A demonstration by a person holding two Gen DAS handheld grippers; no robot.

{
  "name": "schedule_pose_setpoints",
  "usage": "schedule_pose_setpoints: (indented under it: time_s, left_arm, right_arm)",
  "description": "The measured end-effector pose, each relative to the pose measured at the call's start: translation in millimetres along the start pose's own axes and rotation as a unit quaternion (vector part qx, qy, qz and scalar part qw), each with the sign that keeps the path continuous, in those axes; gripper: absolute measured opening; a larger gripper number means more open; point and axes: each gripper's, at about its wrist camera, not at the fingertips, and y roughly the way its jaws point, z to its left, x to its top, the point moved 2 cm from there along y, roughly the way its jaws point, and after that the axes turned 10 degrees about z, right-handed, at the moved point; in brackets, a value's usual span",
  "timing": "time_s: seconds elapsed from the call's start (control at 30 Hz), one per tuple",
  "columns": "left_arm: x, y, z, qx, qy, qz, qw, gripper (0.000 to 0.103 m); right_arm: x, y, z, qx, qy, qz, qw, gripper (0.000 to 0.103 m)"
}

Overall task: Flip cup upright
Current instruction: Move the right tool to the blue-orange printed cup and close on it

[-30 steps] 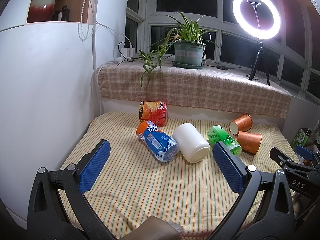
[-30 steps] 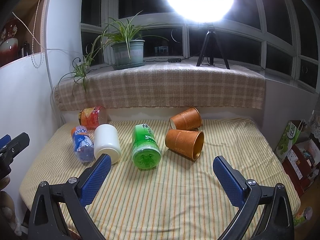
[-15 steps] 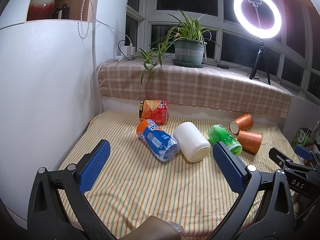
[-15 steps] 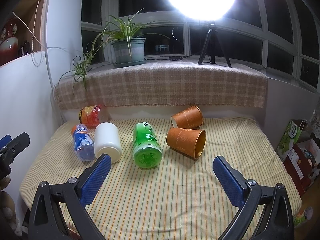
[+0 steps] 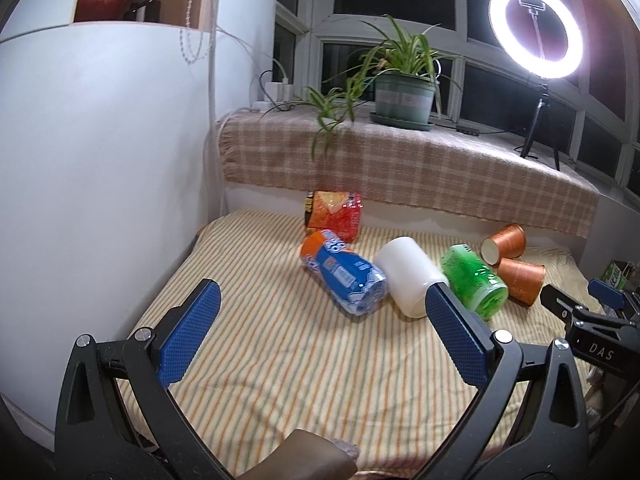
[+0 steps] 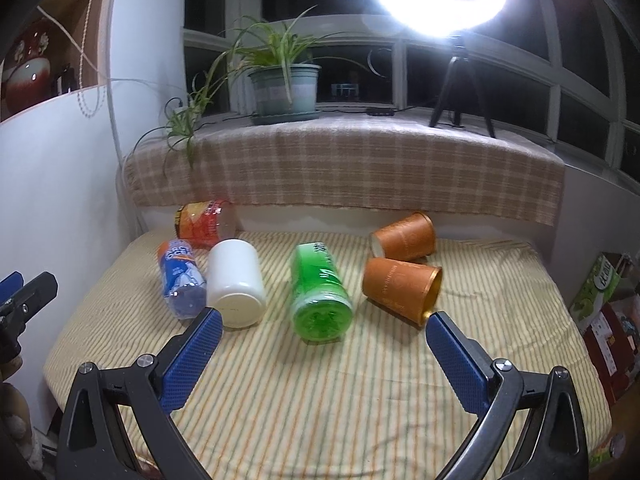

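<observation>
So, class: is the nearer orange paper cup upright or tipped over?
Tipped over. The nearer orange cup lies on its side on the striped cloth, with its open mouth facing right.

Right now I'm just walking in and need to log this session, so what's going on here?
A person holds a two-finger tool in each hand over a striped yellow bedspread. Both the left tool and the right tool are open and hold nothing. Two orange paper cups lie on their sides: the nearer orange cup opens towards the right tool, the farther orange cup sits just behind it. A green plastic bottle, a white plastic jar and a blue-labelled bottle also lie tipped over. No cup is upright yet.
</observation>
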Motion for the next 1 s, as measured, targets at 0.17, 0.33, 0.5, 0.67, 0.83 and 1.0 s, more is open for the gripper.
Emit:
schedule_pose_setpoints:
  time_s: [0.17, 0.33, 0.5, 0.67, 0.83, 1.0]
  left_arm:
    - [-4, 1, 17, 0.013, -0.007, 0.007, 0.9999, 0.103]
    - [-8, 3, 34, 0.03, -0.015, 0.018, 0.9993, 0.103]
    - [-17, 3, 57, 0.049, -0.027, 0.03, 0.998, 0.103]
    - [-25, 1, 79, 0.061, -0.041, 0.037, 0.9966, 0.103]
    - [-31, -2, 98, 0.067, -0.062, 0.043, 0.9949, 0.103]
    - [-35, -4, 114, 0.07, -0.075, 0.051, 0.9934, 0.103]
  right_arm:
    - [12, 15, 15, 0.025, -0.02, 0.015, 0.999, 0.103]
    - [26, 36, 34, 0.051, -0.05, 0.037, 0.997, 0.103]
    - [46, 54, 61, 0.089, -0.092, 0.062, 0.99, 0.103]
    - [69, 78, 98, 0.124, -0.135, 0.098, 0.978, 0.103]
    - [80, 104, 137, 0.133, -0.186, 0.132, 0.965, 0.103]
    - [87, 134, 167, 0.135, -0.219, 0.166, 0.952, 0.1]
